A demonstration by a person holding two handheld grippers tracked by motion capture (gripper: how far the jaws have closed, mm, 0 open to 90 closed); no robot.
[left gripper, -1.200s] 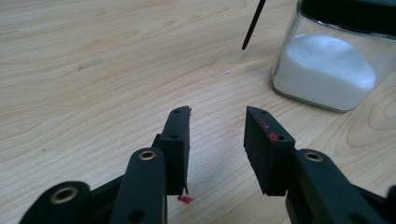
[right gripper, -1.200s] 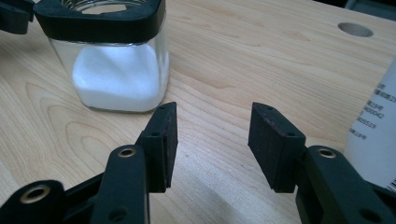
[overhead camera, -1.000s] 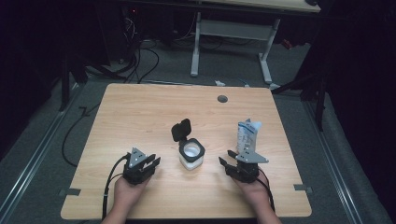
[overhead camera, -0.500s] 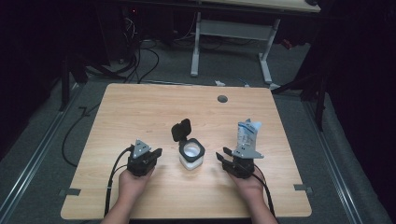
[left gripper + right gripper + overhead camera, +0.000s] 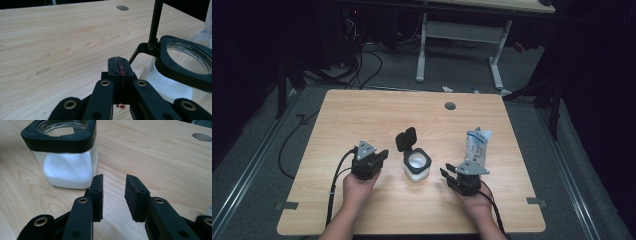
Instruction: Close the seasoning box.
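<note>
1. Jar (image 5: 417, 167): it stands upright near the middle of the counter (image 5: 362, 115), between my two hands, with its black hinged lid (image 5: 406, 138) flipped up and open behind the mouth.
2. It is a squarish clear glass jar with a black collar round the mouth, about half full of white powder. I judge it fairly heavy for its size, rigid, slick on the glass walls, and breakable if knocked over.
3. The open top means any tilt could spill the powder, so I would keep it level.
4. Best hold, as I see it: across two flat opposite glass walls just under the collar, which would stop it sliding down. The upright lid looks too thin and loosely hinged to carry weight.
5. My left tool (image 5: 119, 67) is fully closed with nothing between the pads; in the left gripper view the jar's collar sits just beside it, not touching.
6. My right tool (image 5: 113, 195) is partly open and empty; its jaws have just been closing. In the right gripper view the jar stands close ahead, off to one side, apart from the pads.
7. A white tube (image 5: 477, 145) stands beside my right hand, away from the jar.
8. Against the picture a second ago: my left tool has shut and come in nearer the jar, and the right tool's jaws stand narrower. Jar, lid and tube have not shifted.
</note>
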